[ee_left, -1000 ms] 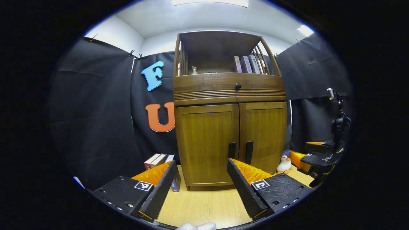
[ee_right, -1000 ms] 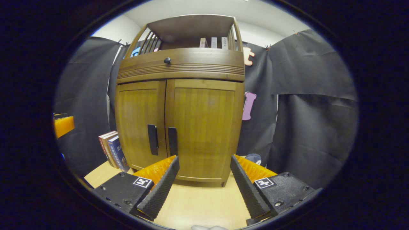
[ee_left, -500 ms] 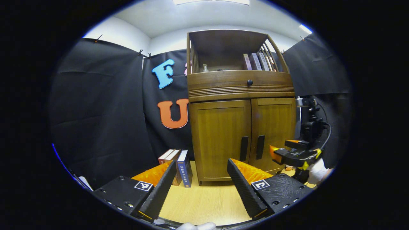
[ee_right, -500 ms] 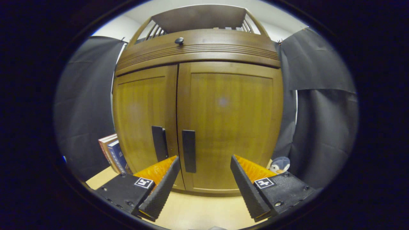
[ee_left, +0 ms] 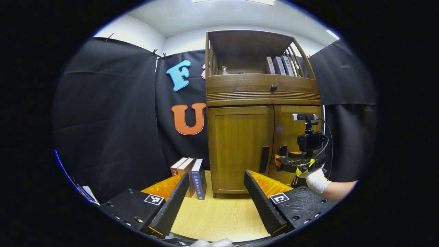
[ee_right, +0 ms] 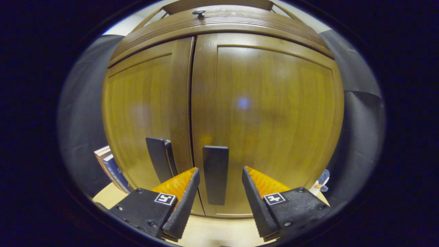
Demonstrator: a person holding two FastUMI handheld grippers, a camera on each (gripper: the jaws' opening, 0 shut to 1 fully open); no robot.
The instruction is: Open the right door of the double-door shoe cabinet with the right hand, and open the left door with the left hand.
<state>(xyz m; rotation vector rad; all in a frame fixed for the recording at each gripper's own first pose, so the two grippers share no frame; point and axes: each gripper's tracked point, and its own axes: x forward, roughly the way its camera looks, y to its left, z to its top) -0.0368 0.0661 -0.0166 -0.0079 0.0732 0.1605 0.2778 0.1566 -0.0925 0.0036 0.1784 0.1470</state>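
The wooden shoe cabinet (ee_left: 262,96) stands with both doors closed. In the right gripper view, the right door (ee_right: 274,113) looms close and its black handle (ee_right: 215,175) stands between my right gripper's (ee_right: 220,170) open fingers, not touching either pad. The left door's handle (ee_right: 157,159) is just to the left. In the left gripper view, my left gripper (ee_left: 216,173) is open and empty, well back from the left door (ee_left: 240,144) and its handle (ee_left: 264,159). There the right gripper (ee_left: 291,161), held by a gloved hand (ee_left: 315,180), sits at the right door.
Several books (ee_left: 192,176) lean against the cabinet's left side on the light wooden surface (ee_left: 219,216). A drawer with a round knob (ee_left: 273,87) sits above the doors, with books on the open shelf (ee_left: 279,65). A small penguin toy (ee_right: 320,181) stands right of the cabinet.
My right gripper has moved forward to the cabinet until the right door's handle lies between its fingers. The left gripper has shifted left, so the cabinet sits farther right in its view.
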